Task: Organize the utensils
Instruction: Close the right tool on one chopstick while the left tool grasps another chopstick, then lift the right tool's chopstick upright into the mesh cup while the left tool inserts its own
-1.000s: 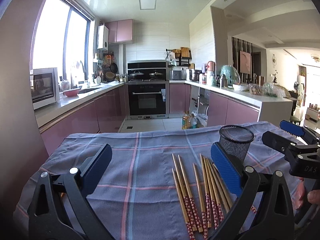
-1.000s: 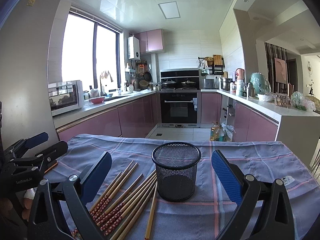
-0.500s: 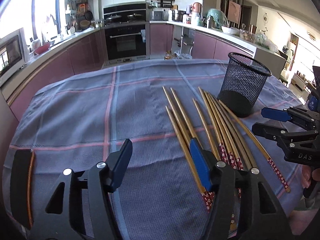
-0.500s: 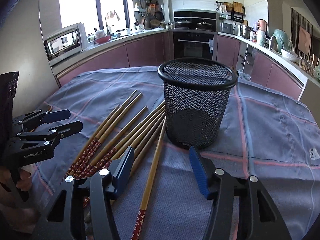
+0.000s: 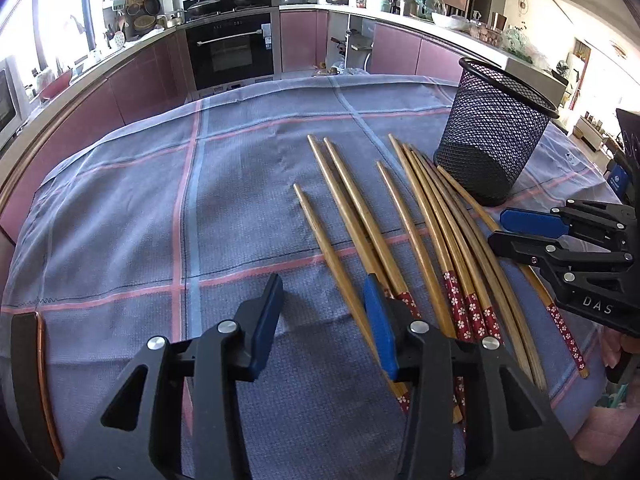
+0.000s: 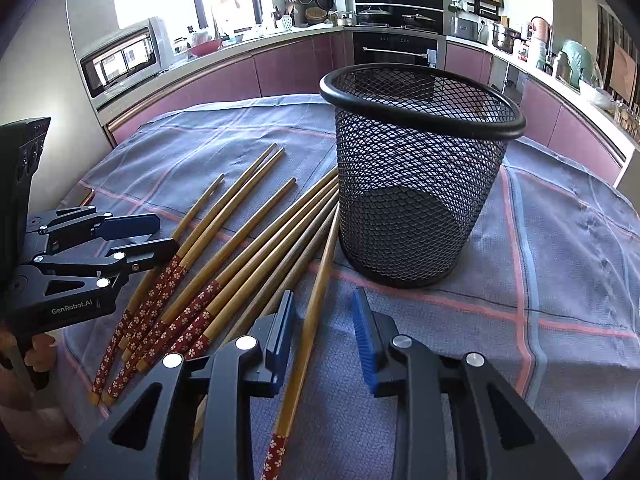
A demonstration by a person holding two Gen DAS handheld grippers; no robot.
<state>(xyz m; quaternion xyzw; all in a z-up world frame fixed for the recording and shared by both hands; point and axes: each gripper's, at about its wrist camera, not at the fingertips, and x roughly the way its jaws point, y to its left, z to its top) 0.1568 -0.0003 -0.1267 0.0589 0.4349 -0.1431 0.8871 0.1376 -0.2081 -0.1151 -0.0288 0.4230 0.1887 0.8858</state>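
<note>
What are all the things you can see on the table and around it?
Chopsticks: about ten, wooden with red flowery ends, lying loose on the cloth beside the cup.
Mesh cup: one, black, upright and empty, on the cloth.
Cloth: one, blue-grey with pink stripes, covering the table.
Oven: one, black, at the back wall.
Microwave: one, silver, on the counter.
Cabinets: several, pink, under the counter.
Left gripper: black with blue pads, jaws closing above the chopsticks' red ends, nothing pinched.
Right gripper: same colours, jaws closing, one chopstick between them, not yet pinched.
</note>
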